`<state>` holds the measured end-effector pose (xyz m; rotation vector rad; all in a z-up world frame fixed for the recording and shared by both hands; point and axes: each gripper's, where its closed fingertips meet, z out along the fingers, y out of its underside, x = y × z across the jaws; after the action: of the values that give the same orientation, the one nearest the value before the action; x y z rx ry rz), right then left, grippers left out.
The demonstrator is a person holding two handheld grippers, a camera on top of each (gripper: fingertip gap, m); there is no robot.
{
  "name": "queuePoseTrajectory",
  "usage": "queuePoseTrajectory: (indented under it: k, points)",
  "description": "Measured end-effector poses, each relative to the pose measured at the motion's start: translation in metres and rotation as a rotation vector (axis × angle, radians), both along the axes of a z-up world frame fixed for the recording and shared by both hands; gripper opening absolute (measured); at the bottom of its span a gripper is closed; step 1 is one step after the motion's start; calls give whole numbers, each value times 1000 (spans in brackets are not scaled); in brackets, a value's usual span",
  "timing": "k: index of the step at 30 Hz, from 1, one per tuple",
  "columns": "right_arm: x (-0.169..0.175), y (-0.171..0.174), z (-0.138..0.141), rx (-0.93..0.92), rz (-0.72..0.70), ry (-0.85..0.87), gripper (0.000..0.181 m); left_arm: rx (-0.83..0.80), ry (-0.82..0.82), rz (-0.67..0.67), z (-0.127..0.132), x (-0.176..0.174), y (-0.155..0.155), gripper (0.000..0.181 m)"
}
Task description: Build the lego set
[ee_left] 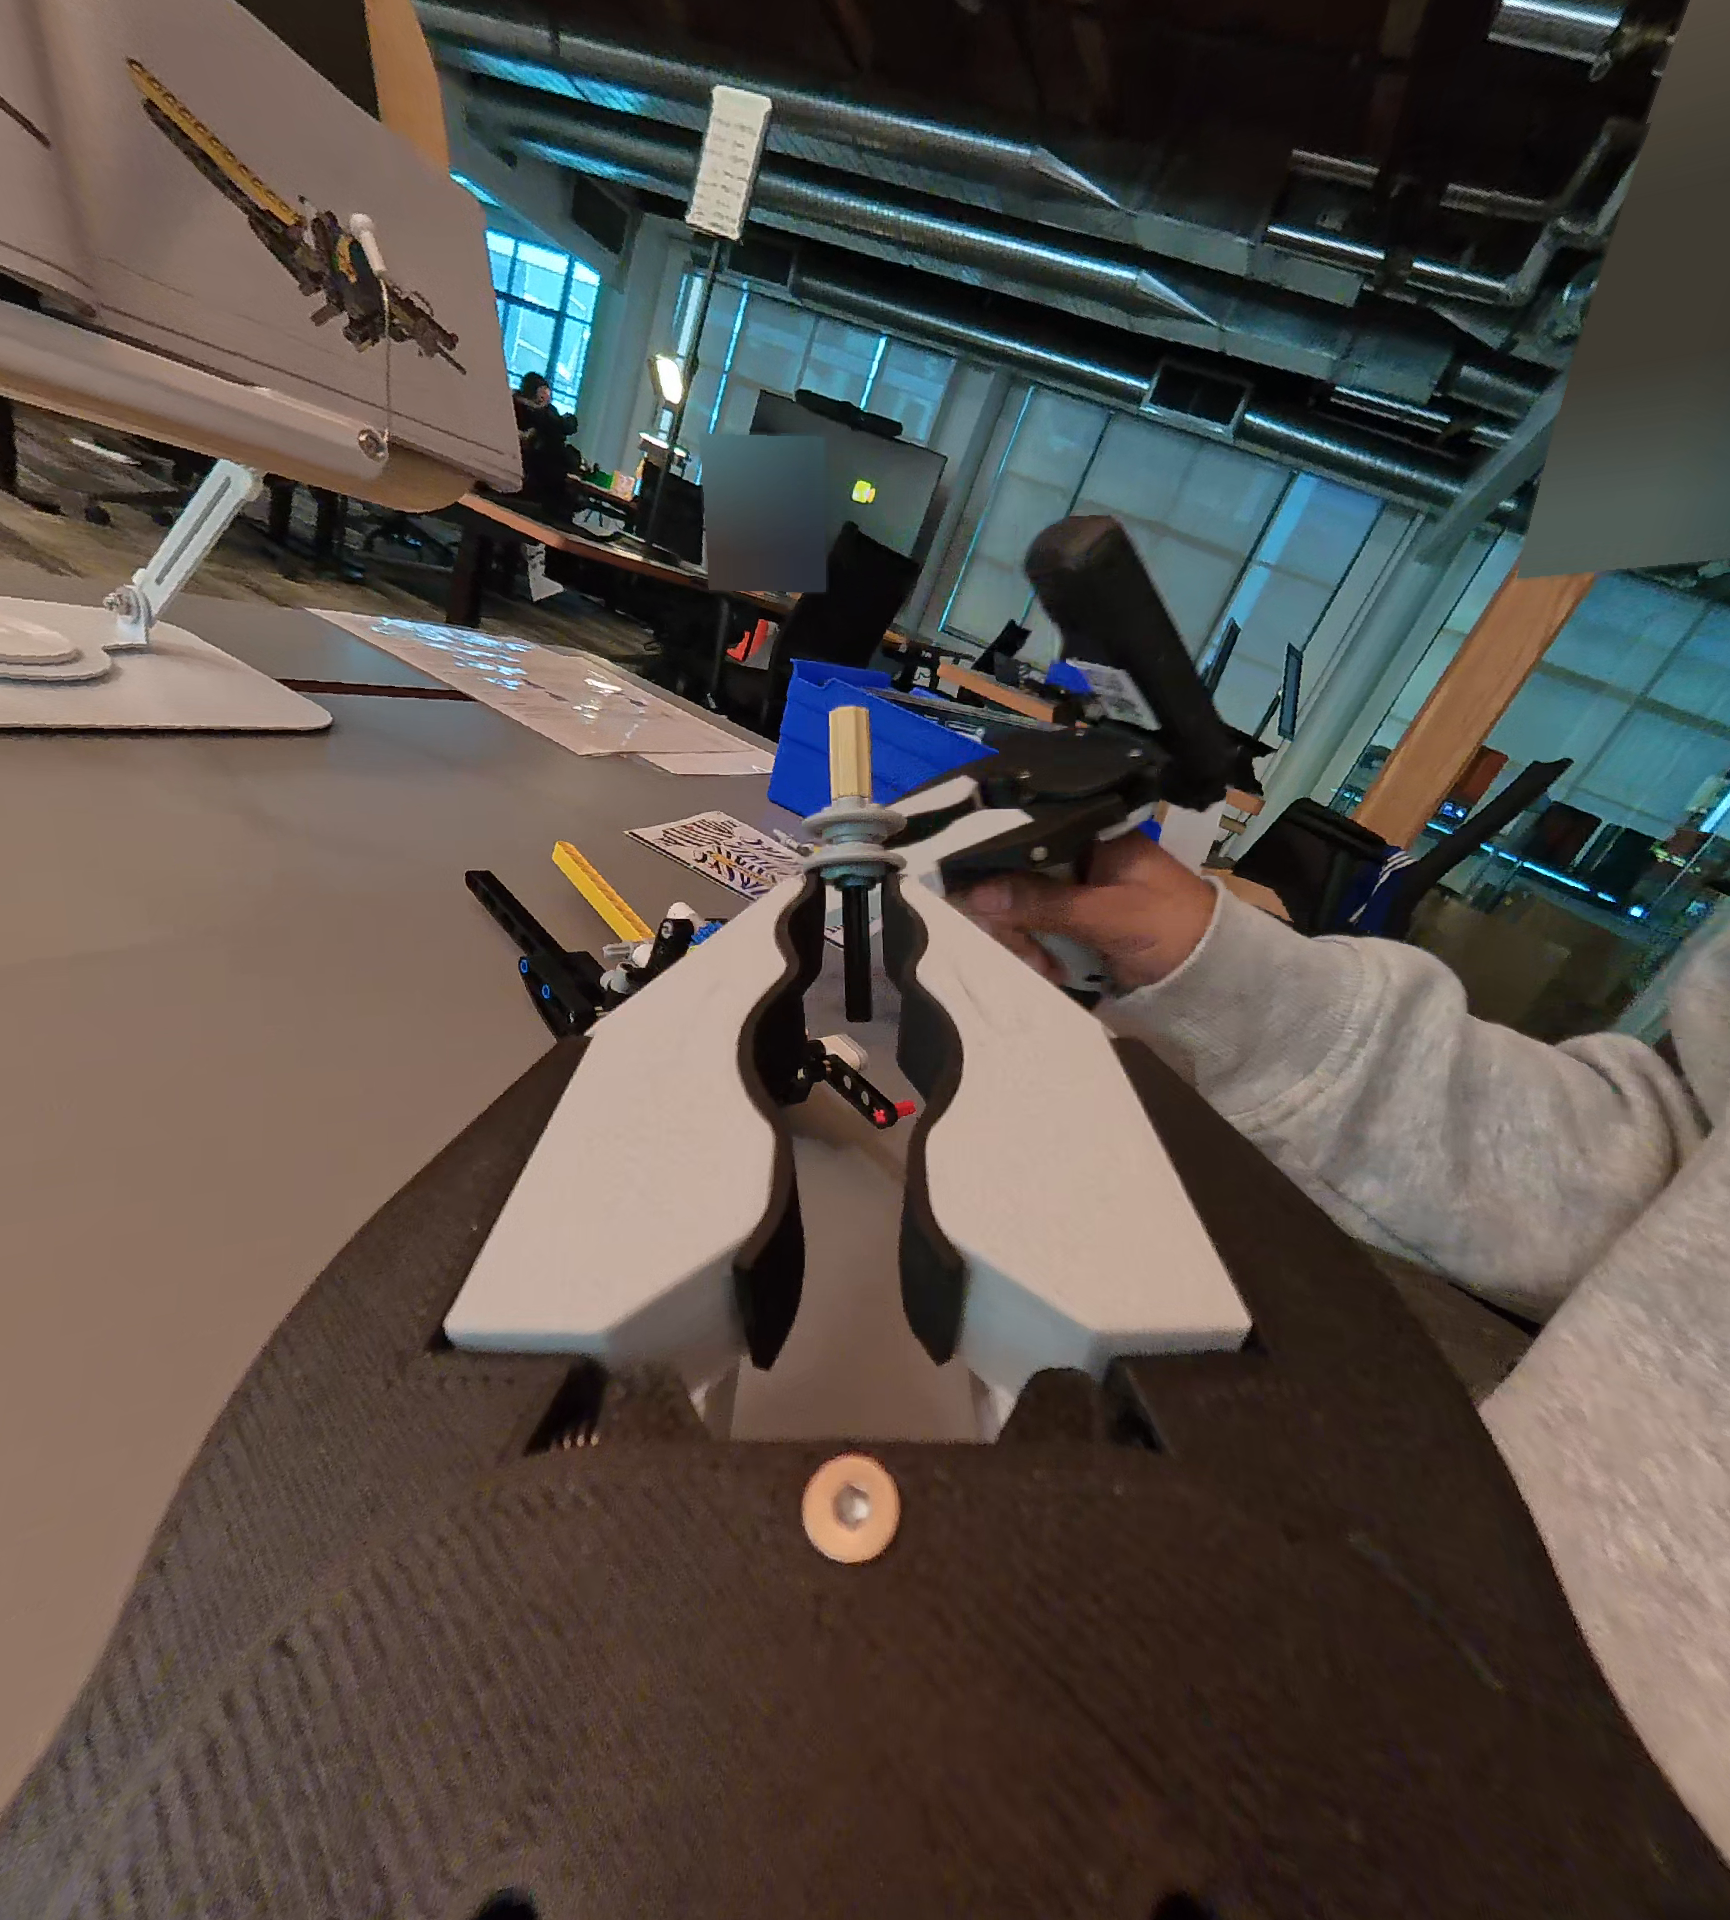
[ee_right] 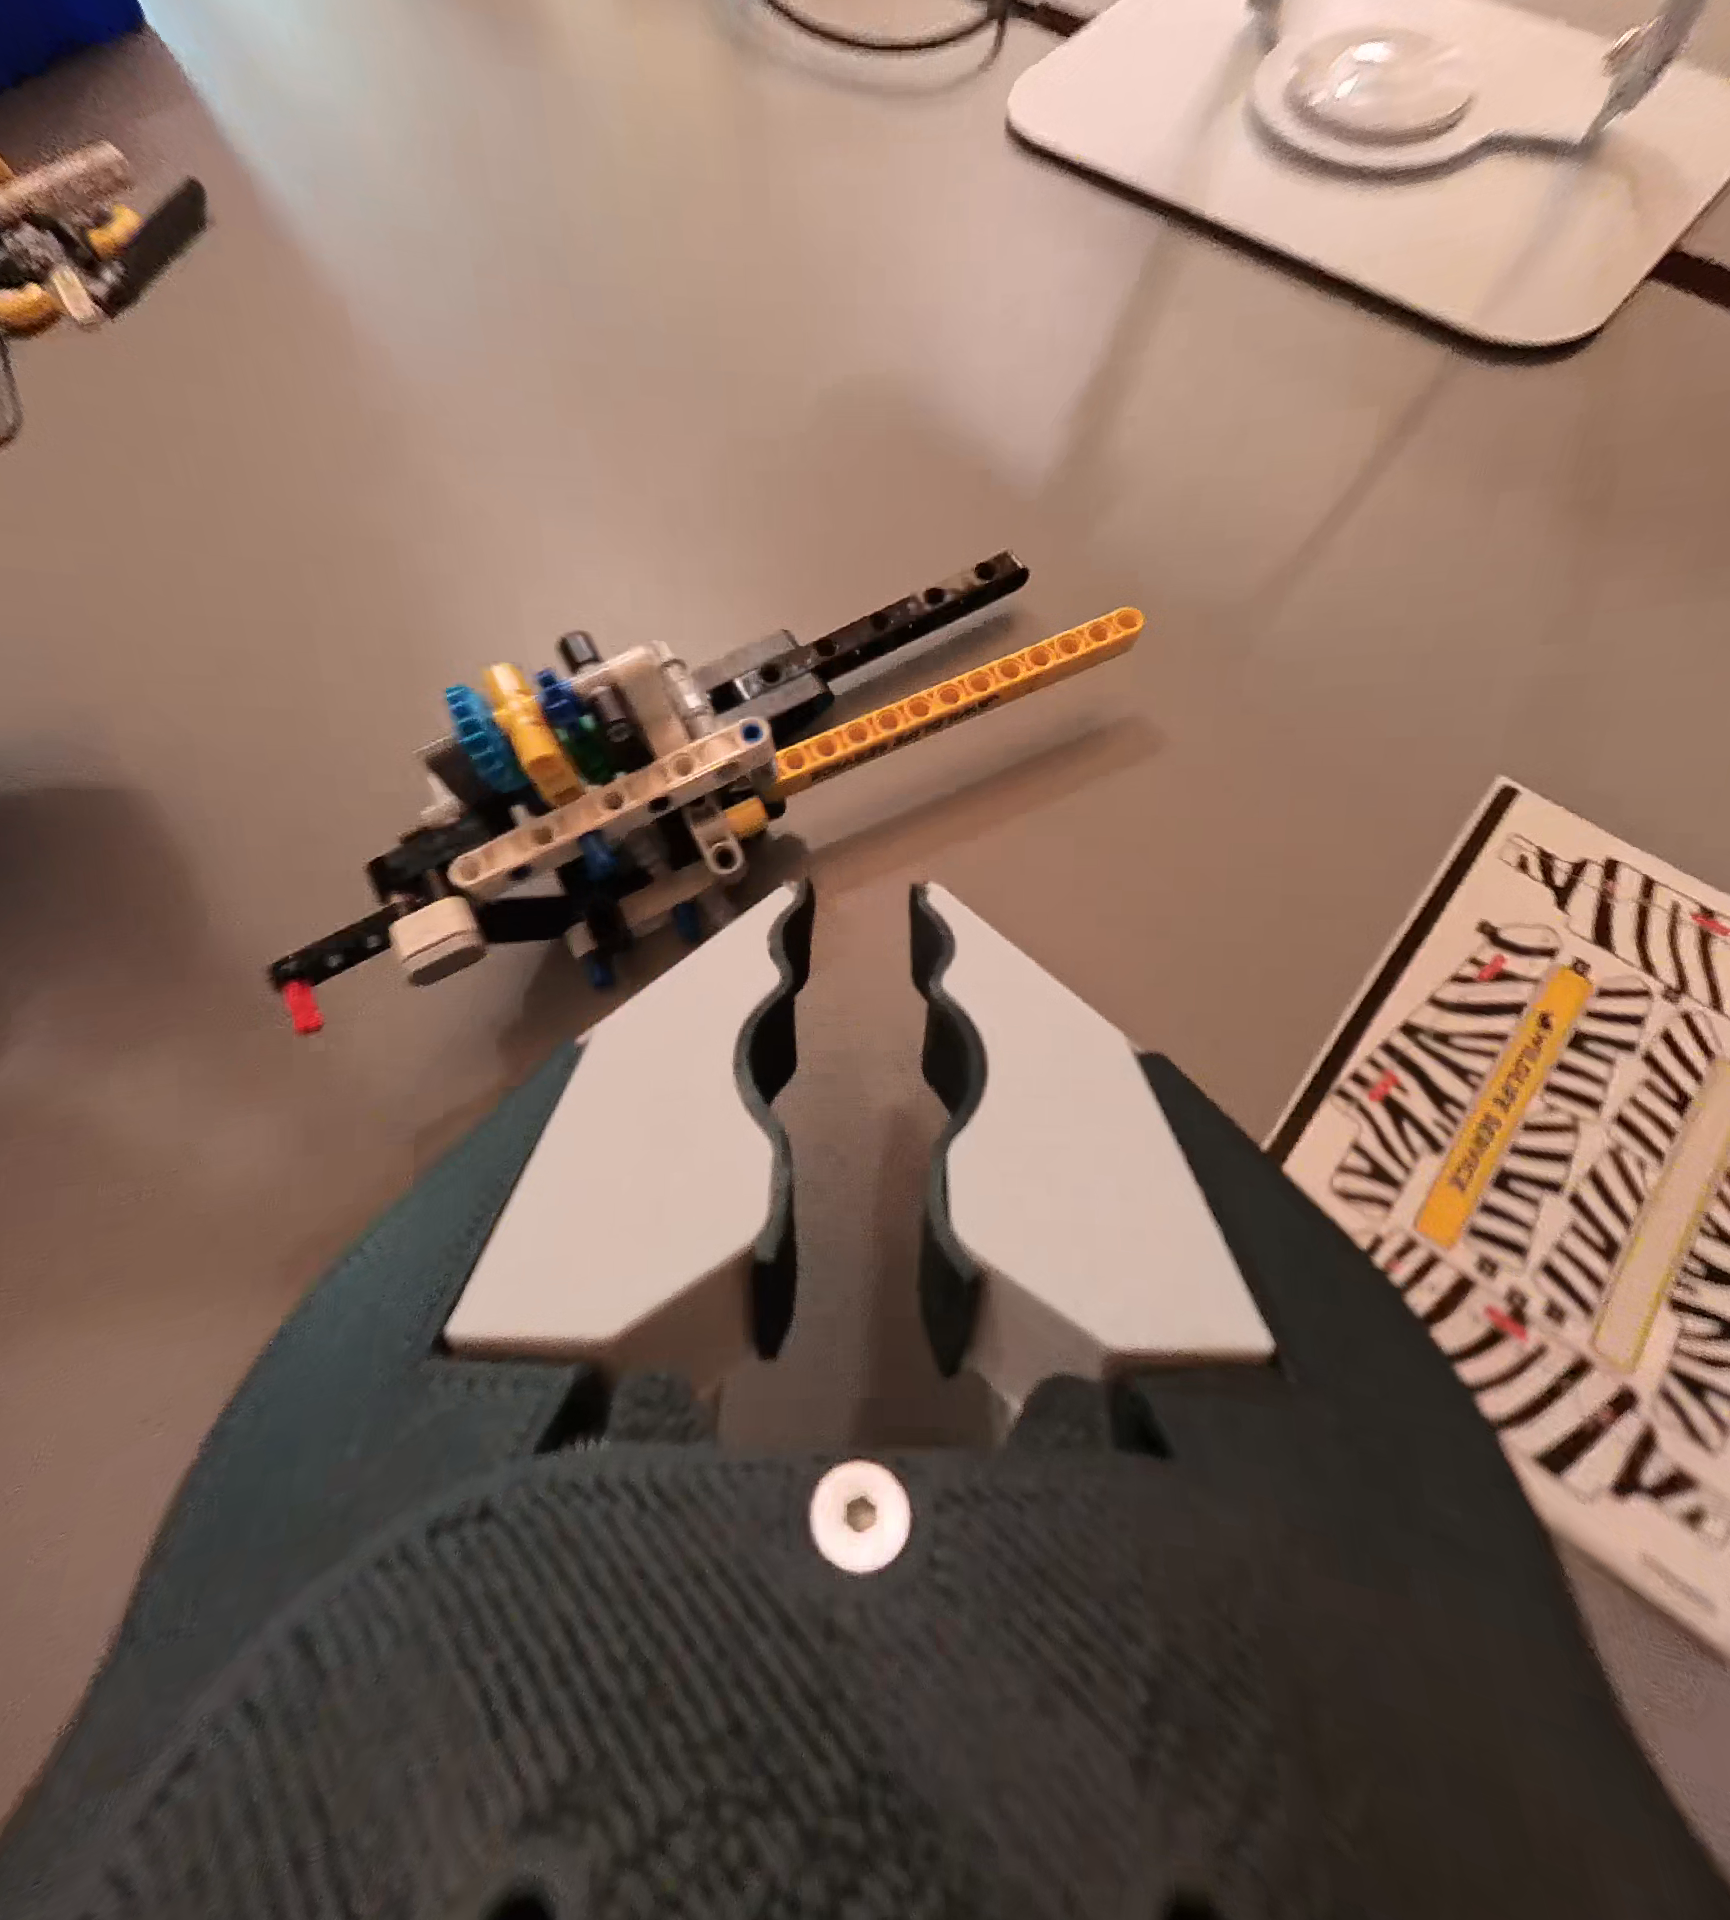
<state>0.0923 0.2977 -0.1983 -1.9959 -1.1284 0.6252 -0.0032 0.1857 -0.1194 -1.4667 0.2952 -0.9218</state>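
Your left gripper [ee_left: 848,868] pinches a small axle assembly [ee_left: 848,831] at its fingertips: a black axle standing upright, with grey bushes and a tan sleeve on top. Your right gripper [ee_right: 859,904] has its fingers a little apart and holds nothing; it hangs over the grey table [ee_right: 528,436], just beside the half-built lego model [ee_right: 632,790], which lies there with its yellow beam [ee_right: 965,701] and black beam [ee_right: 902,608] pointing away.

I think the risk is the grip. The fingers hold the axle assembly only at the very tips, near the bushes, so a sideways push from the right gripper could turn the axle or make it slip out. Also the tan sleeve seems only slid on, and a quick tilt could let it come off.

The left wrist view shows the axle assembly, the open instruction book [ee_left: 217,239] on its stand and the blue bin [ee_left: 840,727]. The right wrist view shows none of these, but it gives the model from above, the zebra sticker sheet [ee_right: 1567,1195] and a second pile of parts [ee_right: 9,270] far left.
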Motion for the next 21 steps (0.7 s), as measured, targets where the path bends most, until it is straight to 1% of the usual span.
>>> queuePoseTrajectory:
  k: [3, 7, 8, 11, 14, 18, 21]
  points:
    - [5, -23, 12, 23, -23, 83, 19, 0, 8, 0, 0, 1, 0, 8]
    - [-2, -58, 22, 23, 14, 191, 24, -10, 6, -2, -1, 2, 2, 8]
    - [-6, -66, 26, 30, 31, 220, 28, -11, 6, -5, -2, 3, 3, 8]
    - [-22, -82, 36, 87, 69, 291, 48, -8, 17, -8, -2, 7, 2, 8]
    - [-33, -89, 33, 147, 79, 261, 65, -1, 35, -10, -2, 9, 1, 8]
    - [-36, -87, 14, 200, 66, 121, 67, 0, 35, -10, -2, 9, 1, 8]
    - [-36, -86, 7, 200, 61, 81, 65, 3, 38, -10, -2, 10, 1, 8]
